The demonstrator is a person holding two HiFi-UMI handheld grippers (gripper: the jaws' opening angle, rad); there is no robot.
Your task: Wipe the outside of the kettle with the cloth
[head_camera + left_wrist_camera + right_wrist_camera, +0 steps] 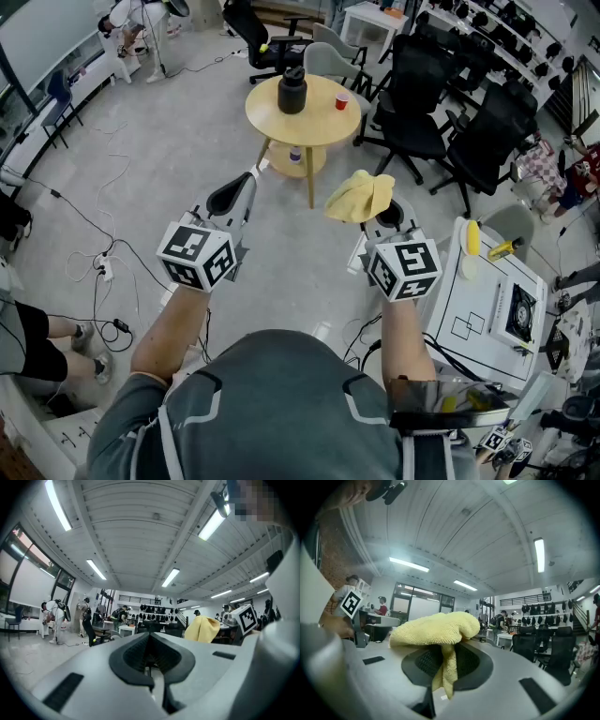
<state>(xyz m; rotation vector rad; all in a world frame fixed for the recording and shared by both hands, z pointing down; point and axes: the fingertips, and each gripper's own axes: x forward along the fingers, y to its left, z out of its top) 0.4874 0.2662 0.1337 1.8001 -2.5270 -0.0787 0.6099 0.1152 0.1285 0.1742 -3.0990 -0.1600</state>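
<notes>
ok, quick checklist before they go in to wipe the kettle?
1. Cloth gripped: ok. The yellow cloth is pinched in the right gripper, with most of it bunched above the jaws.
2. Other gripper free: ok. The left gripper is shut with nothing in it.
3. Kettle located: ok. The black kettle stands upright on the round table.
4. Cloth at the kettle: not ok. Both grippers are well short of the table, and nothing touches the kettle.
5. Room around the kettle: ok. The red cup stands apart from it, to its right in the head view.
6. Kettle empty or hot: cannot tell.
</notes>
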